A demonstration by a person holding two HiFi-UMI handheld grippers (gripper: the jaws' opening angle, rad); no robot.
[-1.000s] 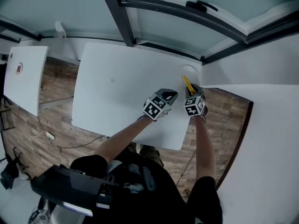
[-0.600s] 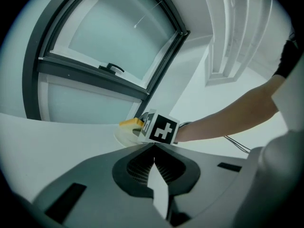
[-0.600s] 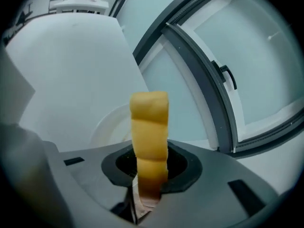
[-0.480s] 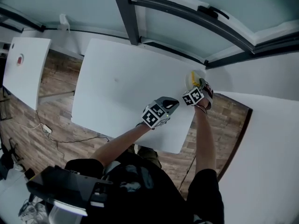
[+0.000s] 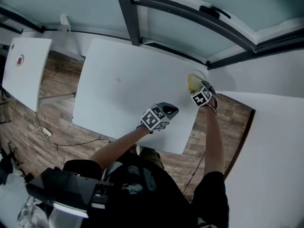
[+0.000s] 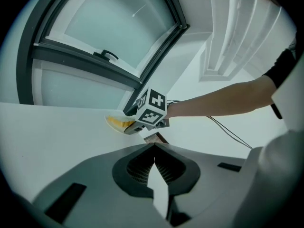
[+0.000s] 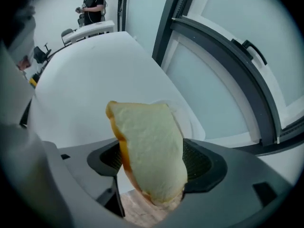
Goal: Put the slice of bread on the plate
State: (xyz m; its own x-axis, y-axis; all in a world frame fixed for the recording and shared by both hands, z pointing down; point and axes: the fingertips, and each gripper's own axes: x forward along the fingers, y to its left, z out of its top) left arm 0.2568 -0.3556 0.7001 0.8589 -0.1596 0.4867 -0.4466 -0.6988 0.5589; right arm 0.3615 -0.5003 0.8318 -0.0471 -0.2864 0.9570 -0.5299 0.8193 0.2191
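My right hand-held gripper (image 7: 153,167) has just been opening its jaws. They now stand wide, and the pale, yellow-crusted slice of bread (image 7: 148,144) stands on edge between them. It leans toward one pad, but neither pad seems to press on it. Below and beyond it I see the rim of the round white plate (image 7: 191,123), which sits at the far right corner of the white table (image 7: 95,75).

I judge this to be the release. To do it well, I would hold the jaws wide and lift straight up, so the leaning slice tips flat onto the plate and isn't dragged off by a pad. The plate sits close to the table's edge, so any sideways pull is a risk.

The right gripper points steeply down, with that forearm stretched out toward the corner. My left hand-held gripper (image 6: 154,161) hangs over the table well short of the plate, tilted slightly down, its jaws together on nothing.
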